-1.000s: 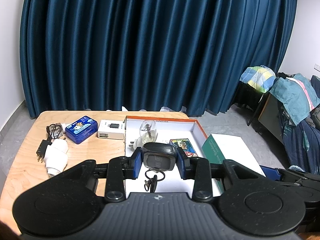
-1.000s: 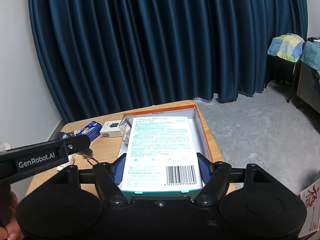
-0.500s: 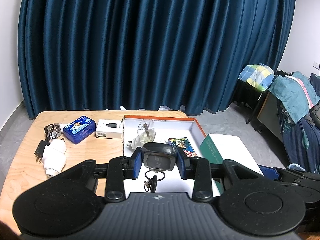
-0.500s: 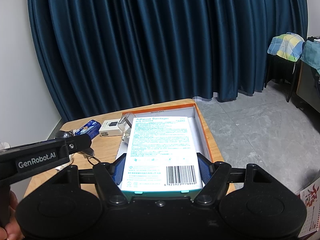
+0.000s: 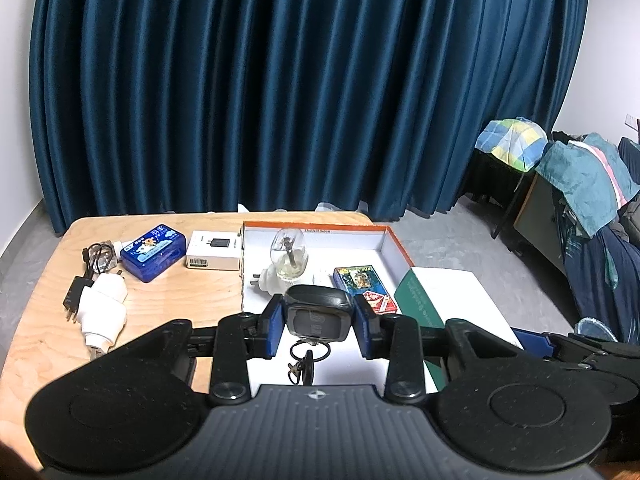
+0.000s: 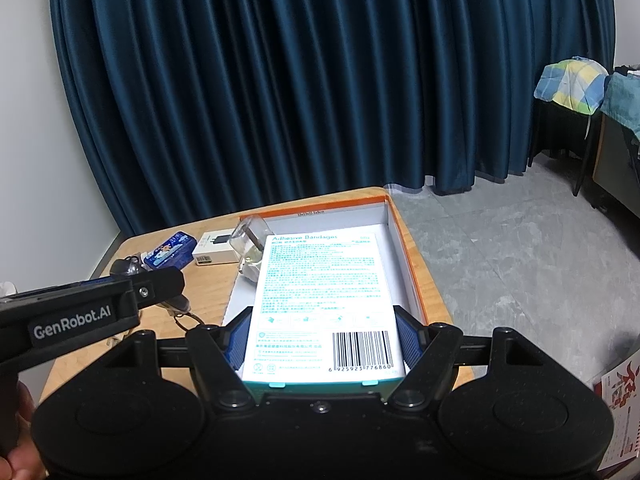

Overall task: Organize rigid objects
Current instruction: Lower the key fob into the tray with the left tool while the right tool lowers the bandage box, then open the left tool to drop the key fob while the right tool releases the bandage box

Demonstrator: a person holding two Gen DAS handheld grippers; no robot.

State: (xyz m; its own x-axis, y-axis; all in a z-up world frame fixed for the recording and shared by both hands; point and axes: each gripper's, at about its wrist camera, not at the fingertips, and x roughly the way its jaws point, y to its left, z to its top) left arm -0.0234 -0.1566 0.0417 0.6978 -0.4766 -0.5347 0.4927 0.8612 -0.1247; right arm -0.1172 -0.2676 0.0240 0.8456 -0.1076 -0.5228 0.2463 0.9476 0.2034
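Note:
My left gripper (image 5: 318,322) is shut on a black key fob (image 5: 316,300), and a key ring (image 5: 308,354) dangles below it. It hovers over the near part of an orange-rimmed white box (image 5: 396,242) on the wooden table. My right gripper (image 6: 324,340) is shut on a white and teal adhesive bandages box (image 6: 324,300), held flat above the right side of the orange-rimmed box (image 6: 412,256). In the left wrist view the bandages box (image 5: 448,296) shows at the right. The left gripper (image 6: 160,284) reaches in from the left of the right wrist view.
Inside the orange-rimmed box lie a glass-bulb night light (image 5: 288,258) and a card deck (image 5: 362,282). Left of it on the table (image 5: 180,300) are a white charger carton (image 5: 214,248), a blue tin (image 5: 154,252), a black cable (image 5: 96,258) and a white adapter (image 5: 102,308). A blue curtain hangs behind.

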